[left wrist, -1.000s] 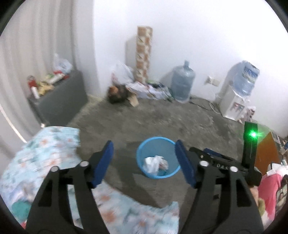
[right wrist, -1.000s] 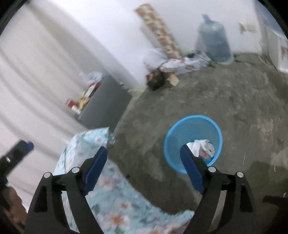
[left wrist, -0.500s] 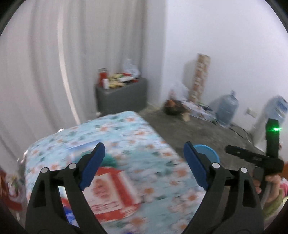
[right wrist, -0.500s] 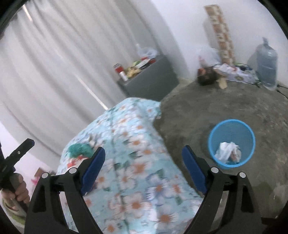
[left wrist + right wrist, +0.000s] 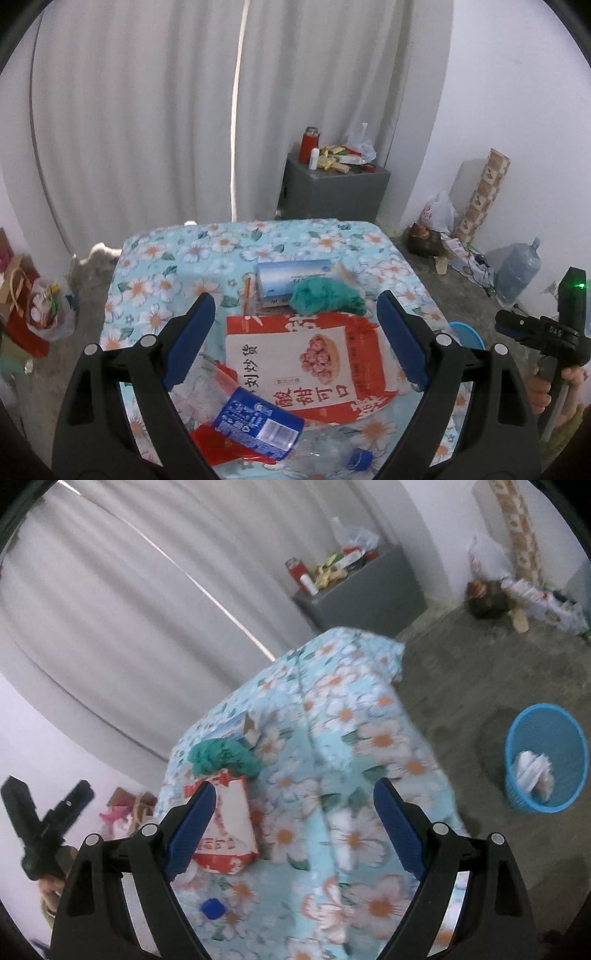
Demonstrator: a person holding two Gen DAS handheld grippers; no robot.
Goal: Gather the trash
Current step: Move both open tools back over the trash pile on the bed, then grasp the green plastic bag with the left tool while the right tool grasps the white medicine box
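Nearest, the left gripper (image 5: 295,339) hangs over a table (image 5: 155,258) draped in a flowered cloth, its blue-padded jaws spread wide and holding nothing. Directly beneath it lies the trash: a clear plastic bottle with a blue label (image 5: 255,424) on its side, a loose blue bottle cap (image 5: 359,459) just beside it, and a flat red and white snack bag (image 5: 306,365) framed between the jaws. The wide opening probably suits a reach down for one of these pieces.

Just past the bag sits a crumpled green cloth (image 5: 325,297), touching a pale blue box (image 5: 291,278).

The right gripper (image 5: 295,823) is likewise spread and empty, held lower and off to the table's right side, likely waiting its turn.

On the floor, well apart from the table, stands a blue basket (image 5: 554,720) with white crumpled paper (image 5: 533,771) already inside: the place for the trash.

Farthest away, a grey cabinet (image 5: 332,192) carrying a red flask (image 5: 308,144) stands against white curtains (image 5: 147,110).
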